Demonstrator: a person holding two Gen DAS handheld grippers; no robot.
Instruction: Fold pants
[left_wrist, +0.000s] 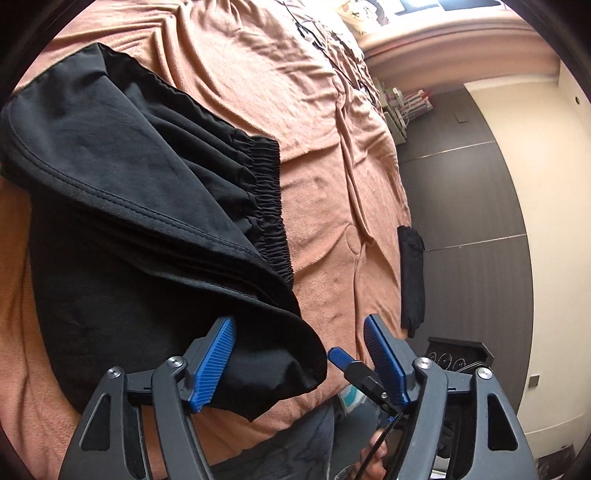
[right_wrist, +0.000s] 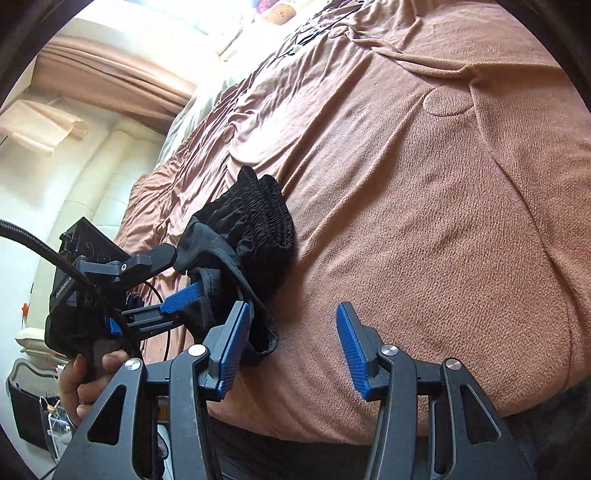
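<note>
Black pants (left_wrist: 140, 206) lie folded on a brown bedspread (left_wrist: 317, 122), elastic waistband (left_wrist: 271, 206) toward the bed's middle. My left gripper (left_wrist: 299, 328) is open, its blue pads on either side of the pants' near folded edge; cloth lies between the jaws, not pinched. The right gripper's blue fingertip (left_wrist: 341, 356) shows just right of that edge. In the right wrist view my right gripper (right_wrist: 291, 325) is open over bare bedspread (right_wrist: 424, 221). The pants (right_wrist: 255, 229) sit to its left, with the left gripper (right_wrist: 184, 295) reaching into the cloth.
A second folded black garment (left_wrist: 412, 277) lies at the bed's right edge. Cables (left_wrist: 325, 40) lie on the bed's far end. Beyond the bed edge are dark floor tiles (left_wrist: 461, 184) and a cream wall (left_wrist: 546, 221). Curtains (right_wrist: 110, 81) hang by a bright window.
</note>
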